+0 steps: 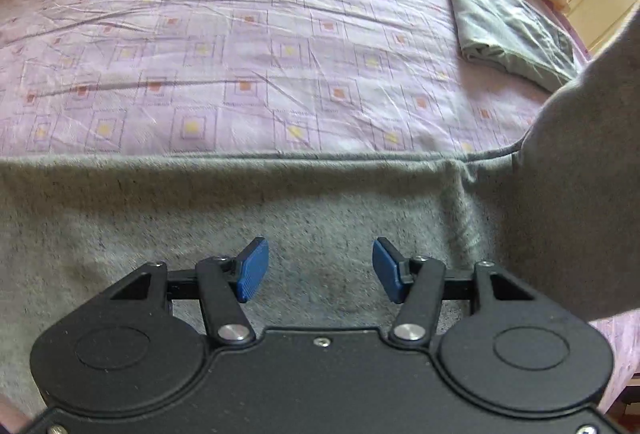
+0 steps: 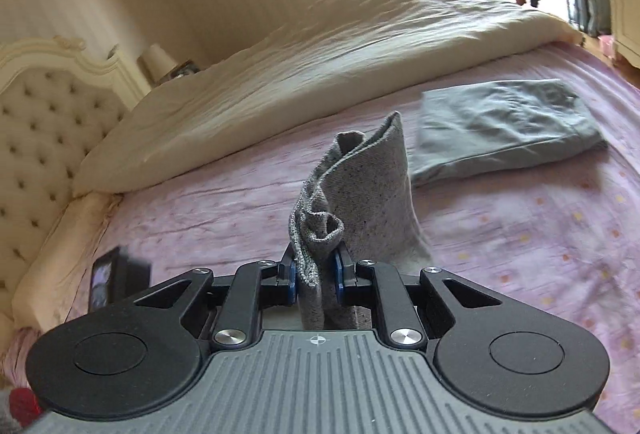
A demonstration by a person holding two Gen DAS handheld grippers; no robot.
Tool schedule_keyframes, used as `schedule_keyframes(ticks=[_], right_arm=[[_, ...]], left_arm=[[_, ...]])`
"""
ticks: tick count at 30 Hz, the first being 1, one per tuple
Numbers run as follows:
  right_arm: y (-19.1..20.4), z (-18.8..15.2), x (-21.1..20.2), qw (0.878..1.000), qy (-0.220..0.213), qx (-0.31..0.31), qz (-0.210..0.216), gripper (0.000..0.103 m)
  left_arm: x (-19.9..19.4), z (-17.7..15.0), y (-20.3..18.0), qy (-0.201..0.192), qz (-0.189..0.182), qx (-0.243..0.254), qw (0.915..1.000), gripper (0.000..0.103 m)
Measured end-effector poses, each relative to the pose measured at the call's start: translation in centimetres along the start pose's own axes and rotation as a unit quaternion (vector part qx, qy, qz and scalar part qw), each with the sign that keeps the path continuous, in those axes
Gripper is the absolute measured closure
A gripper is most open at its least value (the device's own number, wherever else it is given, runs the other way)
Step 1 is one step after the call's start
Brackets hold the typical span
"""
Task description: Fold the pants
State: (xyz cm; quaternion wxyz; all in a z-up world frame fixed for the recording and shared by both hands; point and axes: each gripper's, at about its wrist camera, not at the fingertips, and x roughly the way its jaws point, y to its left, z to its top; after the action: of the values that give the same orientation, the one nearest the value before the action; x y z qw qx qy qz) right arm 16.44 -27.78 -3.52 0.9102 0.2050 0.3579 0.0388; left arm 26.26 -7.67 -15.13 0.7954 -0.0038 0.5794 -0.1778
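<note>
Grey knit pants (image 1: 248, 209) lie flat across the near part of the pink bed sheet in the left wrist view, with a raised part (image 1: 592, 161) lifted at the right. My left gripper (image 1: 320, 270) is open and empty just above the flat fabric. In the right wrist view my right gripper (image 2: 316, 274) is shut on a bunched edge of the grey pants (image 2: 376, 193), held up above the bed.
A folded grey-green garment (image 1: 508, 25) (image 2: 508, 125) lies on the pink patterned sheet (image 1: 240, 53) at the far right. A cream duvet (image 2: 320, 45) is piled along the far side. A tufted headboard (image 2: 44, 137) and a dark device (image 2: 108, 274) are at the left.
</note>
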Motion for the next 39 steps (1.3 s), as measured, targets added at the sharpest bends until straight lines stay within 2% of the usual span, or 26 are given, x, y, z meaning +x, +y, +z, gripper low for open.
schedule_keyframes(ticks=[4, 6, 10, 13, 16, 17, 18, 20, 23, 25, 27, 31, 35, 39], right_arm=[[7.0, -3.2, 3.4, 0.998, 0.034, -0.033, 0.037, 0.087], [9.9, -5.0, 4.8, 0.998, 0.028, -0.053, 0.034, 0.087], [12.0, -6.7, 7.7, 0.997, 0.052, -0.026, 0.041, 0.087], [13.7, -8.3, 9.4, 0.997, 0.066, -0.037, 0.026, 0.087], [16.1, -10.5, 11.2, 0.994, 0.069, -0.08, -0.005, 0.082], [16.8, -11.2, 11.9, 0.992, 0.076, -0.098, -0.006, 0.073], [17.5, -11.9, 12.5, 0.989, 0.091, -0.117, -0.001, 0.066], [18.9, -12.8, 13.0, 0.982, 0.121, -0.144, 0.017, 0.065], [20.1, -13.4, 11.9, 0.978, 0.125, -0.161, 0.05, 0.063], [19.7, -13.2, 11.1, 0.978, 0.124, -0.161, 0.049, 0.062], [18.3, -12.6, 10.8, 0.981, 0.115, -0.152, 0.025, 0.062], [13.6, -10.4, 10.8, 0.984, 0.105, -0.122, -0.069, 0.061], [7.9, -8.0, 11.9, 0.98, 0.102, -0.092, -0.145, 0.061], [3.7, -6.5, 13.5, 0.977, 0.116, -0.07, -0.164, 0.061]], left_arm=[[-1.5, 0.6, 3.9, -0.014, -0.028, -0.007, 0.9995, 0.044], [-1.4, 0.5, 6.5, -0.01, -0.01, -0.019, 0.9997, 0.045], [-0.9, -0.2, 12.0, 0.008, -0.012, -0.069, 0.9975, 0.045], [-0.8, -0.3, 14.4, 0.005, 0.002, -0.07, 0.9975, 0.045], [-0.5, -0.3, 15.9, 0.011, 0.011, -0.061, 0.998, 0.045], [-0.5, -0.4, 16.3, 0.01, 0.016, -0.058, 0.9981, 0.045], [-0.6, -0.4, 16.9, 0.009, 0.022, -0.057, 0.9981, 0.045], [-0.6, -0.5, 17.9, 0.009, 0.024, -0.063, 0.9977, 0.045], [-0.4, -0.8, 19.4, 0.017, 0.018, -0.076, 0.9968, 0.045], [-0.3, -0.9, 19.6, 0.022, 0.01, -0.073, 0.997, 0.044], [-0.3, -1.1, 19.3, 0.029, 0.005, -0.064, 0.9975, 0.043], [-0.7, -1.7, 18.8, 0.038, -0.009, -0.064, 0.9972, 0.043], [-2.0, -2.7, 18.9, 0.022, -0.011, -0.093, 0.9954, 0.041], [-2.2, -3.9, 18.7, 0.024, -0.022, -0.106, 0.9939, 0.041]])
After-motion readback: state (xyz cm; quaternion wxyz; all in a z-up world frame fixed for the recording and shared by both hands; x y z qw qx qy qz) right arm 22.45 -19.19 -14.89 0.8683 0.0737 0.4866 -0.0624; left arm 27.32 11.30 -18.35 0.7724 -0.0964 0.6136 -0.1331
